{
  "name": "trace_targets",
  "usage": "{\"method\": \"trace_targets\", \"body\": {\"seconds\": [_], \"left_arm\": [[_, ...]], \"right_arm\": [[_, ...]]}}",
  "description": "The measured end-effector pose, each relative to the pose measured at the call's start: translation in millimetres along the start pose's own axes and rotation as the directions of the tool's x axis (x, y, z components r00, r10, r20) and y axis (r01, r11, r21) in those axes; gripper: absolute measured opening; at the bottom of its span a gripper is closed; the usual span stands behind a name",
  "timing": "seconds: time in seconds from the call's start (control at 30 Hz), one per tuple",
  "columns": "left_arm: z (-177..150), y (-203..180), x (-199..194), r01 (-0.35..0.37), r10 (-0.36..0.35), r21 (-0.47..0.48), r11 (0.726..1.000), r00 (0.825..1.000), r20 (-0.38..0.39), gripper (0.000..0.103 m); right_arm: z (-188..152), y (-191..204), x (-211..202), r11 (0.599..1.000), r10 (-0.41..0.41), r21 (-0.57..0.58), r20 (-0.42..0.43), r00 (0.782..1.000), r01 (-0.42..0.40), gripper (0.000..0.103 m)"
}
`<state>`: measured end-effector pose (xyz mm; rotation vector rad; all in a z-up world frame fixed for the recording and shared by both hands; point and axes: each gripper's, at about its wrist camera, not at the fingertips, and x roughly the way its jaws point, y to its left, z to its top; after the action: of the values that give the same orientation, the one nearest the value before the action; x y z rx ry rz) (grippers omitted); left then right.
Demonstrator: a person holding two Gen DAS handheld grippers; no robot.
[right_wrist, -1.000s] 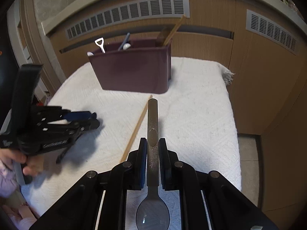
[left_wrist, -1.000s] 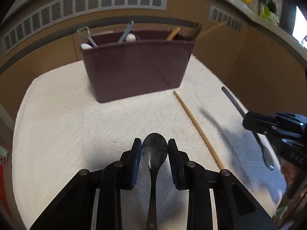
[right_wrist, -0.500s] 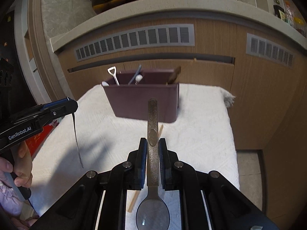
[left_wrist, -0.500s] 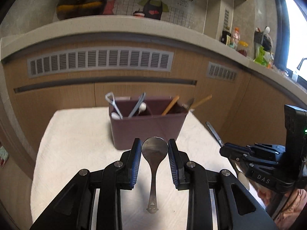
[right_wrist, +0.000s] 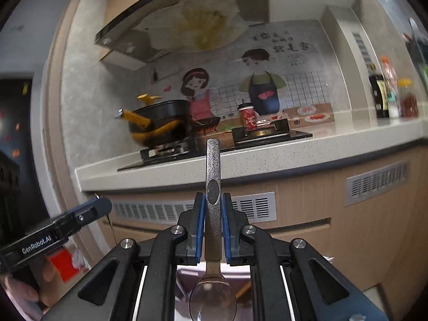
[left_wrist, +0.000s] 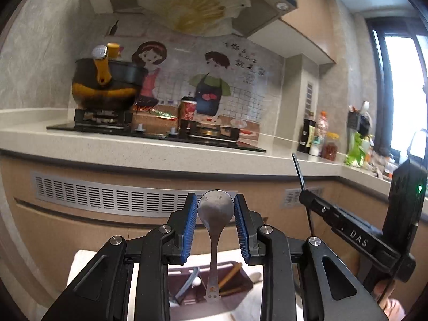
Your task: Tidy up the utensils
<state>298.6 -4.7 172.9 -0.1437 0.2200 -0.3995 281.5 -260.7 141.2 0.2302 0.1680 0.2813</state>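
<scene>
1. Kitchen counter with the stove and a yellow-handled pot fills our views now; a second ago it was mostly the white cloth.
2. Our left gripper pinches a spoon by its bowl, handle hanging over the maroon caddy.
3. Our right gripper is clamped tight on another spoon's handle, bowl toward the camera.
4. Both came up off the cloth.
</scene>
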Motion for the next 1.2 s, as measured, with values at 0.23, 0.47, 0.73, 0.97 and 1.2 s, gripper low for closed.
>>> {"method": "trace_targets", "body": {"seconds": [0.23,0.47,0.73,0.97,1.2], "left_arm": [[-18,33,50,-0.015,0.011,-0.062,0.998,0.998,-0.068,0.029],[-46,51,85,-0.014,0.002,-0.113,0.993,0.994,-0.112,0.029],[-72,65,110,-0.029,0.008,-0.138,0.990,0.989,-0.150,0.029],[-93,68,119,-0.053,0.026,-0.145,0.988,0.983,-0.184,0.056],[-101,59,75,-0.134,0.098,-0.144,0.981,0.968,-0.233,0.062]], "right_arm": [[-29,-5,59,0.997,-0.072,0.013,-0.069,0.995,0.073,0.011],[-59,-13,101,0.990,-0.132,0.025,-0.112,0.985,0.136,0.011],[-84,-18,131,0.982,-0.184,0.008,-0.123,0.975,0.186,0.011],[-103,-18,134,0.985,-0.170,-0.008,-0.159,0.973,0.171,0.026],[-105,-8,85,0.985,-0.173,-0.036,-0.147,0.974,0.169,0.057]]}}
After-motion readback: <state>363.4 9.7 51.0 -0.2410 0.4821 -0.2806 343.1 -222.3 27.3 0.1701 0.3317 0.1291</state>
